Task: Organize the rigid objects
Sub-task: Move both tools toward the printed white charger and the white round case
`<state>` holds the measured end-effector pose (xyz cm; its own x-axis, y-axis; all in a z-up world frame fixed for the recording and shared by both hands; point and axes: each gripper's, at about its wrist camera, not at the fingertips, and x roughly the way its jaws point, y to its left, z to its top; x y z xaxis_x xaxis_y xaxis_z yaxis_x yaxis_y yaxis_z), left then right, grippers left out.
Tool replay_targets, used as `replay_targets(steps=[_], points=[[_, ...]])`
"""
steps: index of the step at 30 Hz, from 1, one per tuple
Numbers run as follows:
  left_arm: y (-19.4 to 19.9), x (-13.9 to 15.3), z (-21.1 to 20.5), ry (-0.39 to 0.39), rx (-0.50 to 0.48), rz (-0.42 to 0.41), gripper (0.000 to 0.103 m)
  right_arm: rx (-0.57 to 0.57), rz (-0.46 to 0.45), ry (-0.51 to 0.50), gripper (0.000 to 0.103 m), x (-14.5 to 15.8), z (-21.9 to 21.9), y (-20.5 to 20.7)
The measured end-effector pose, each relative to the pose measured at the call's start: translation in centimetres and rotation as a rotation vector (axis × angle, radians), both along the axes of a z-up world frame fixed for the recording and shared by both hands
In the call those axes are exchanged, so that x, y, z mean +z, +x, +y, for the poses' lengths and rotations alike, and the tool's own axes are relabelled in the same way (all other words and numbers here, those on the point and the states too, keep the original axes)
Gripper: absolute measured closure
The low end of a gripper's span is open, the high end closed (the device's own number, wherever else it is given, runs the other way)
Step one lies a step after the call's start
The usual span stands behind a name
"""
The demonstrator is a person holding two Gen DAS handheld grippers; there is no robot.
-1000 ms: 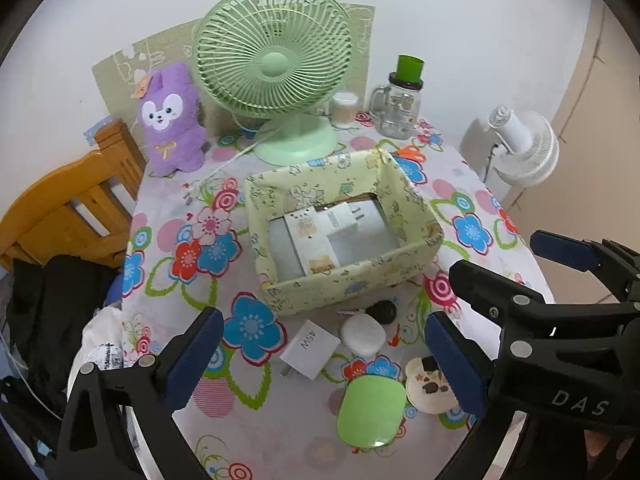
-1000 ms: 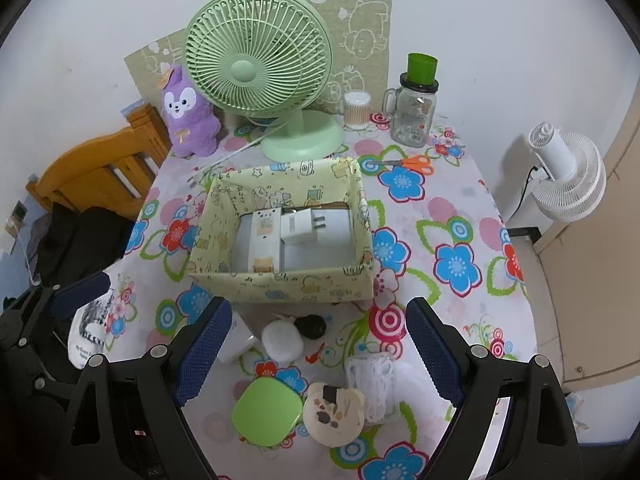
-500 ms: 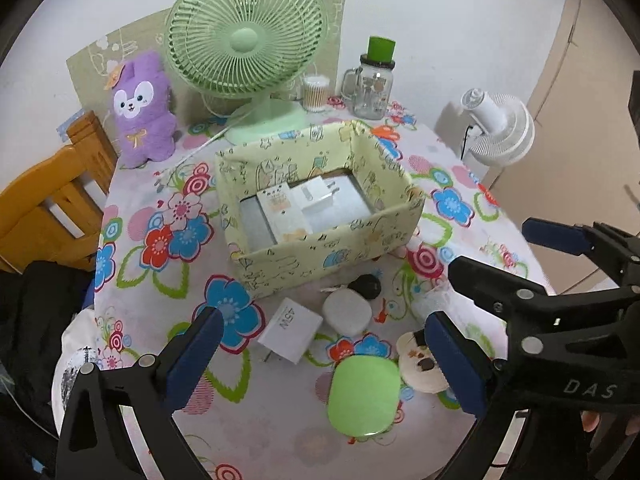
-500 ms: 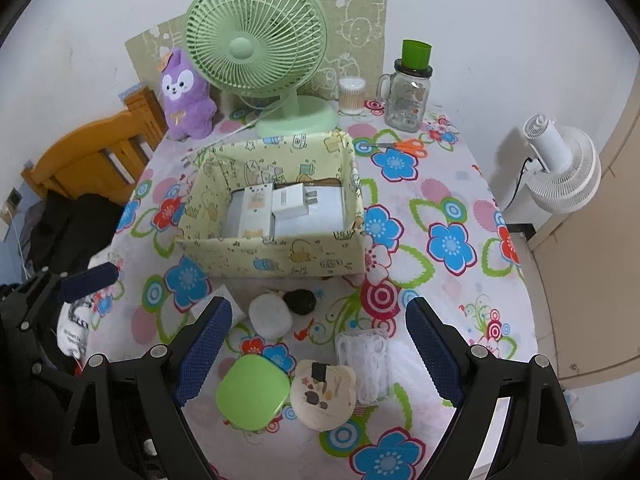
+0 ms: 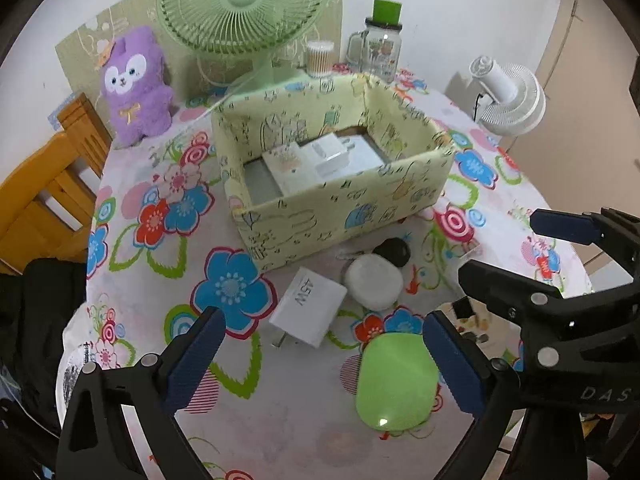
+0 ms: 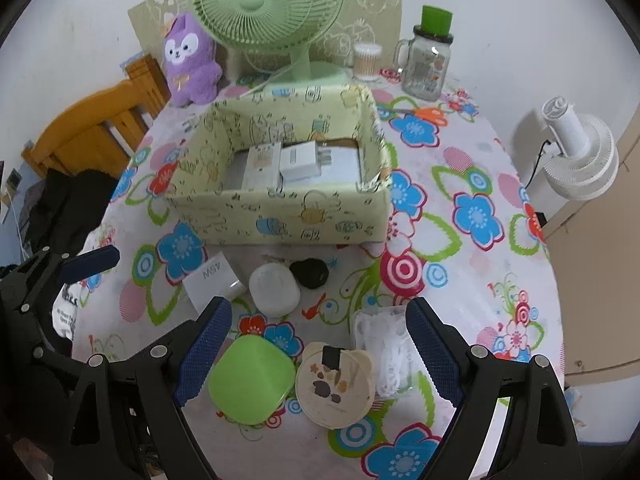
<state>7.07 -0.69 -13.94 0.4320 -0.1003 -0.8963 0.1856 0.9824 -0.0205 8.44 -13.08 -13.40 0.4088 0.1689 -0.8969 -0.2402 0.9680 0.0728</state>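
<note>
Both grippers lower, nearer — left gripper over charger.

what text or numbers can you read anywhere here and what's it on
"45W": on the white charger, lying on the tablecloth in front of the fabric box.
"DAS": on the black body of the right hand-held gripper, seen in the left wrist view; the letters run on out of sight.
Too small or blurred to read: the print on the glass jar, and the black lettering on the white cloth at the table's left edge.

White charger, white pebble case and green case lie before the patterned box.
</note>
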Motion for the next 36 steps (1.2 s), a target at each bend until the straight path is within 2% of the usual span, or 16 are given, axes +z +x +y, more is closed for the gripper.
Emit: replay_targets(steps=[22,36], points=[[2.6,-5.9,0.8,0.049,-0.068,0.112,0.004,0.029,0.083,-0.015,0.014,-5.5,1.5,2.2],[4.0,-8.7,1.3,0.049,-0.133,0.172,0.014,0.057,0.144,-0.015,0.017,-8.1,3.3,3.7]])
